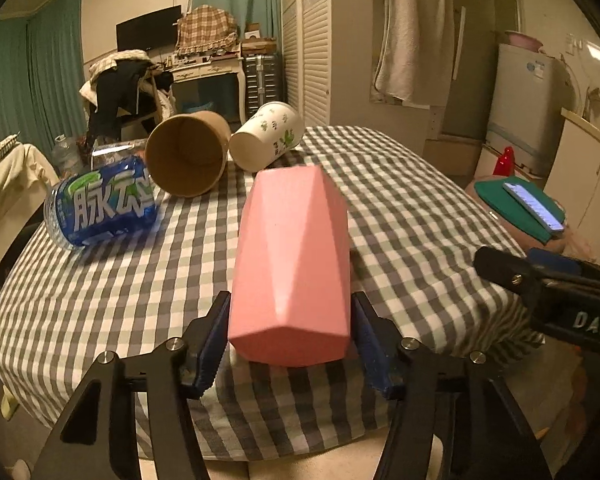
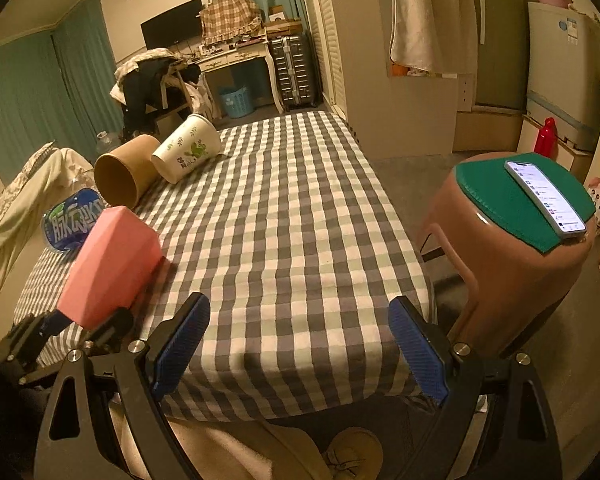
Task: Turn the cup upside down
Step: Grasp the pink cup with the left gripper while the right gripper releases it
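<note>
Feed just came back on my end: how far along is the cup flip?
Done: the left gripper has closed on the pink cup. In hand: the cup points forward along the fingers, over the checked tablecloth; I can't tell which end is the rim. Left: finish turning it and set it down inverted. The right gripper is open and empty.

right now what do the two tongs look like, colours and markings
Both tongs match: black angular frames with triangular cut-outs and silver round bolts at the joints. The left tongs and the right tongs carry blue ribbed pads on the inner faces of the fingers. In the left wrist view, white letters "DAS" show on the side of the right one's black body. No cables or sleeves are visible.
</note>
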